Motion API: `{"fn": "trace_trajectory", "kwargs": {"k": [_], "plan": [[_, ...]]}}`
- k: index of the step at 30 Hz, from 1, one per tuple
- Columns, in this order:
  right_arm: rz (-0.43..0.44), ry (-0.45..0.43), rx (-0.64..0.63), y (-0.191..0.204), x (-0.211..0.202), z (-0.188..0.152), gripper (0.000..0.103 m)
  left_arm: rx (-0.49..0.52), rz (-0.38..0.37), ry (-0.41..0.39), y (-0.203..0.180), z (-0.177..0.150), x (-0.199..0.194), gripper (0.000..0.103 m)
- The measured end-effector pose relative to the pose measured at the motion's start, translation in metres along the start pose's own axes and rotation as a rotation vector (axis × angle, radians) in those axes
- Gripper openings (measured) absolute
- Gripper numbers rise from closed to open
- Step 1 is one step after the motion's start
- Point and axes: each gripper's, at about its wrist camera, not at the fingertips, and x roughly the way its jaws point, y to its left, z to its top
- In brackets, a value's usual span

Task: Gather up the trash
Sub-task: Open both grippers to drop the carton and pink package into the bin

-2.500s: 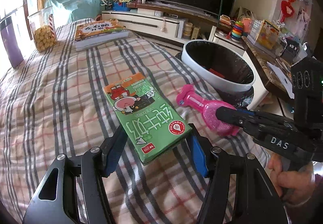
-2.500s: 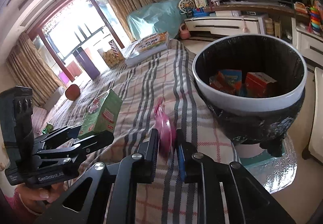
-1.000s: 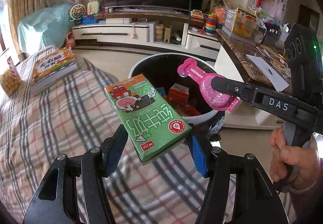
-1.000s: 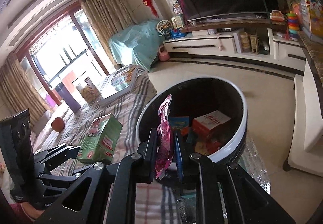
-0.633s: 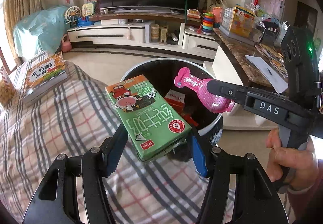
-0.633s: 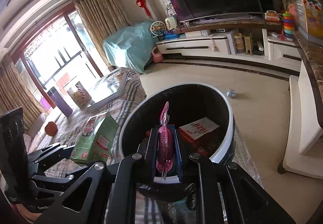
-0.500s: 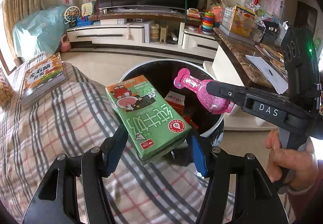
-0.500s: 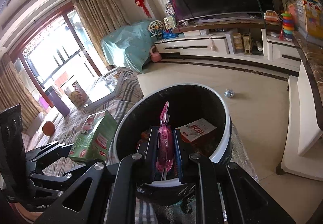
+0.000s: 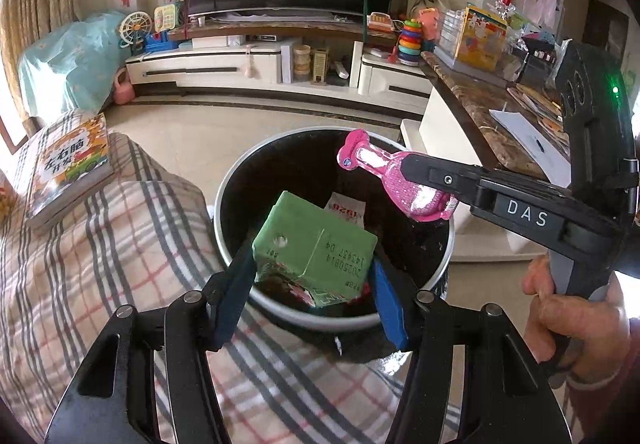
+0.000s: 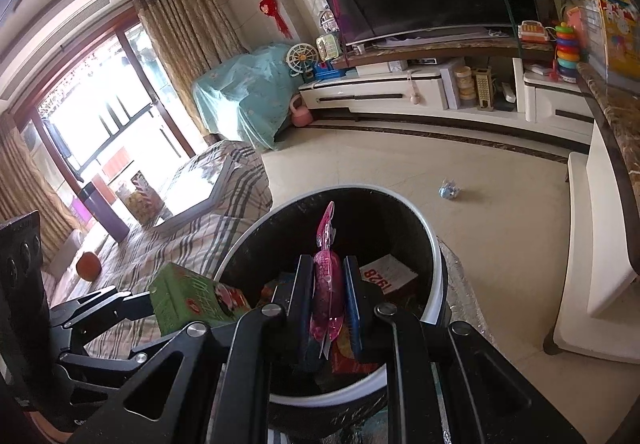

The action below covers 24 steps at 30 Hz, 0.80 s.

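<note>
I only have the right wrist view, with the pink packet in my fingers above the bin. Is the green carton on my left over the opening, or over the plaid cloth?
Observer: The left wrist view shows the green carton over the bin opening, just inside the near rim.
Operator: Is it gripped?
Observer: Yes. It sits between the left gripper's blue pads, which are closing on it, and it is tipped so that its date-stamped end faces the camera.
Operator: How much of my packet is clamped?
Observer: Seen from the side, the right gripper clamps only the wide end of the pink packet. The narrow neck juts free over the bin.
</note>
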Motion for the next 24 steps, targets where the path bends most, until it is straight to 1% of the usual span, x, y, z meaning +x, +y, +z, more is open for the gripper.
{"fn": "trace_trajectory", "kwargs": {"k": [12,24], "plan": [[-0.016,0.021,0.01,-0.01,0.016,0.007,0.015,0.004,-0.006,0.019,-0.003,0.008,0.015,0.056],[-0.016,0.02,0.028,-0.015,0.019,0.014,0.015,0.003,-0.019,0.039,-0.004,0.013,0.024,0.057]]}}
